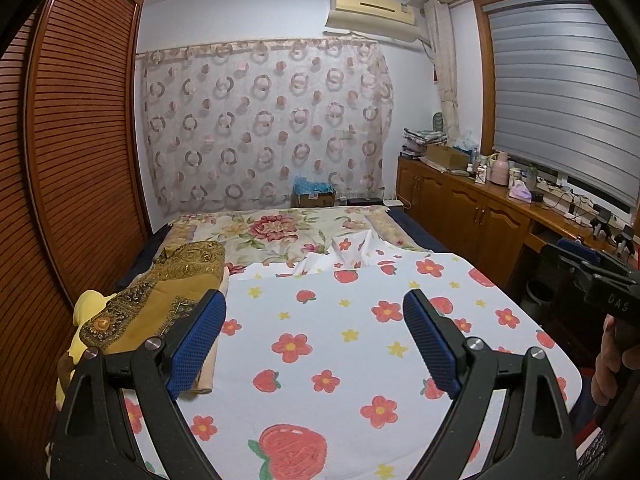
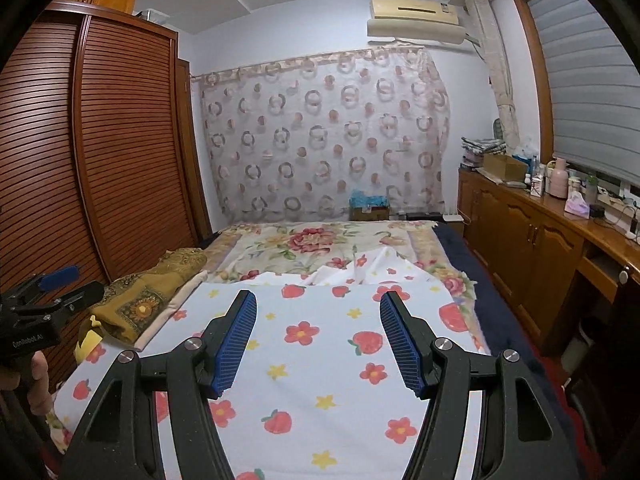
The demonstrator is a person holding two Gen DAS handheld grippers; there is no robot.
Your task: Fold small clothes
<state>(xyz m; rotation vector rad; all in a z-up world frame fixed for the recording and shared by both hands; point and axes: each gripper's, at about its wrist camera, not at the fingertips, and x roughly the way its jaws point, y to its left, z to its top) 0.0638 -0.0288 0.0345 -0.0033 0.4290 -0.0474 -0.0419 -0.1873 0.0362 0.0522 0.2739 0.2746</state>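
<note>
A white cloth printed with strawberries and flowers (image 1: 340, 340) lies spread over the near part of the bed, and its far edge (image 1: 348, 252) is rumpled. On its left rests a folded mustard cloth with a gold pattern (image 1: 172, 292), with a yellow garment (image 1: 86, 308) under it. My left gripper (image 1: 314, 298) hovers over the printed cloth, open wide with nothing between its blue pads (image 1: 200, 340). My right gripper (image 2: 318, 297) also hovers over the printed cloth (image 2: 320, 360), open and empty. The mustard cloth (image 2: 148, 296) lies to its left.
A slatted wooden wardrobe (image 1: 80, 140) runs along the left of the bed. A wooden cabinet (image 1: 480, 216) topped with clutter lines the right. A floral bedspread (image 1: 280, 232) covers the far bed, with a cardboard box (image 1: 316, 198) beyond. A hand (image 2: 38, 380) shows at the edge.
</note>
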